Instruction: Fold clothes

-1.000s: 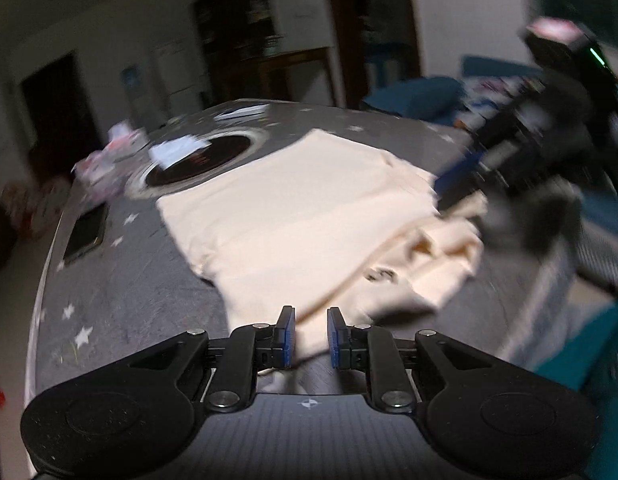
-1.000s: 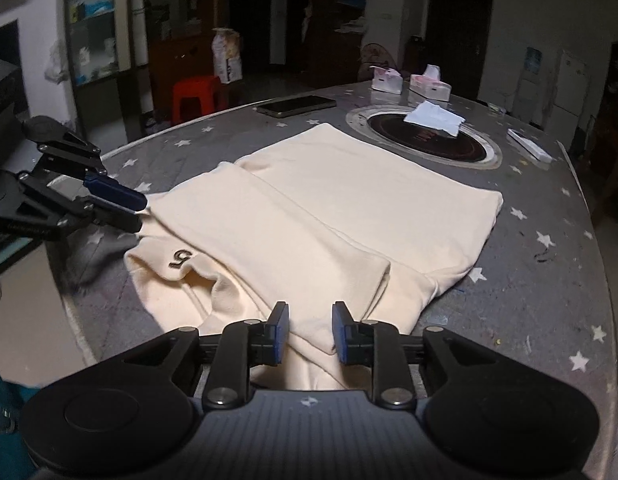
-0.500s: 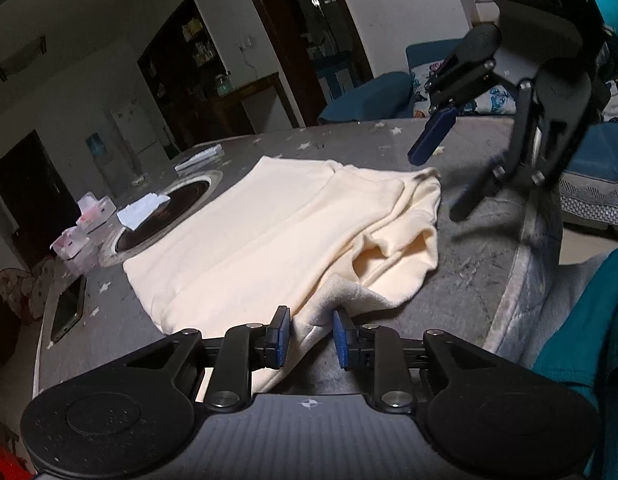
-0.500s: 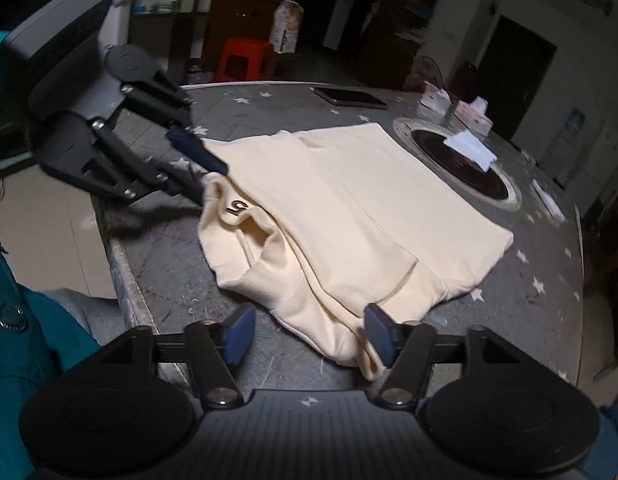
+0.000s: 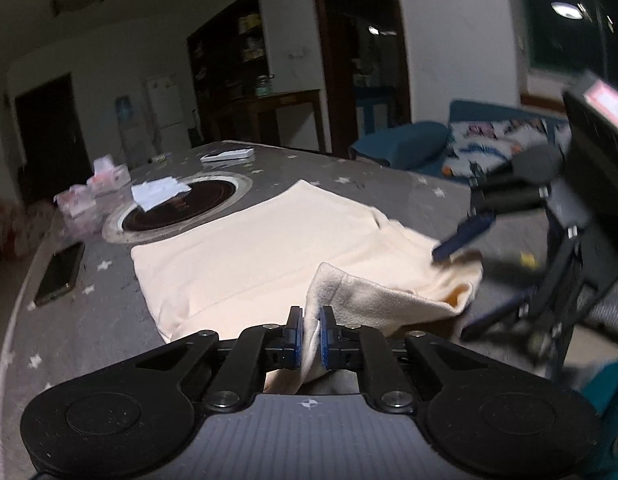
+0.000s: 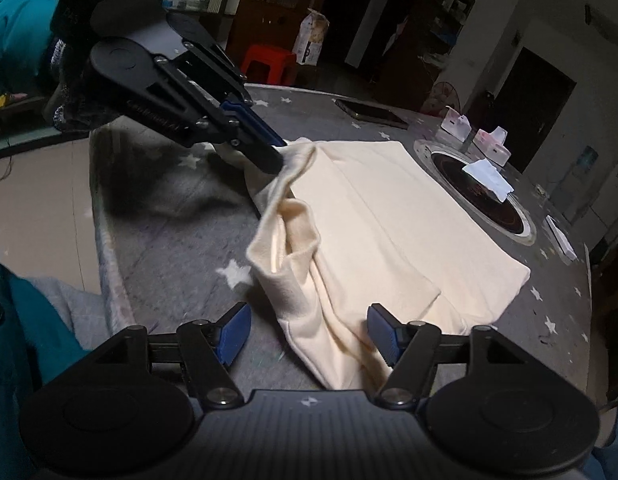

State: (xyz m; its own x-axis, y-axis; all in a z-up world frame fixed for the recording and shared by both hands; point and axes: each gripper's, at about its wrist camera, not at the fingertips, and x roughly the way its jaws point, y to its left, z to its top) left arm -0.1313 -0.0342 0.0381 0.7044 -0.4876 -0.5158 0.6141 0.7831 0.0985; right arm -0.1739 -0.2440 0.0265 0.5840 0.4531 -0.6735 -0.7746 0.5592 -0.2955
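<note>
A cream sweatshirt (image 5: 261, 248) lies partly folded on the grey star-print table (image 5: 89, 332). My left gripper (image 5: 311, 334) is shut on the near edge of the cloth and lifts a fold of it off the table. In the right wrist view the sweatshirt (image 6: 393, 216) spreads toward the hob, and the left gripper (image 6: 280, 157) pinches its far-left corner. My right gripper (image 6: 309, 334) stands open at the near edge, with a raised cuff and hem lying loose between its fingers, the pads apart from the cloth. From the left wrist view, the right gripper (image 5: 451, 294) hovers open at the sweatshirt's right end.
A round black hob (image 5: 185, 208) with white paper (image 5: 159, 194) on it sits beyond the sweatshirt. A phone (image 5: 59, 274) and pink tissue packs (image 5: 95, 188) lie at the left, a white remote (image 5: 229, 156) at the back. The table's rim (image 6: 109, 240) runs close by me.
My left gripper has closed on the sweatshirt's edge and raised it. My right gripper has opened wide, letting the cloth go, and rolled to one side.
</note>
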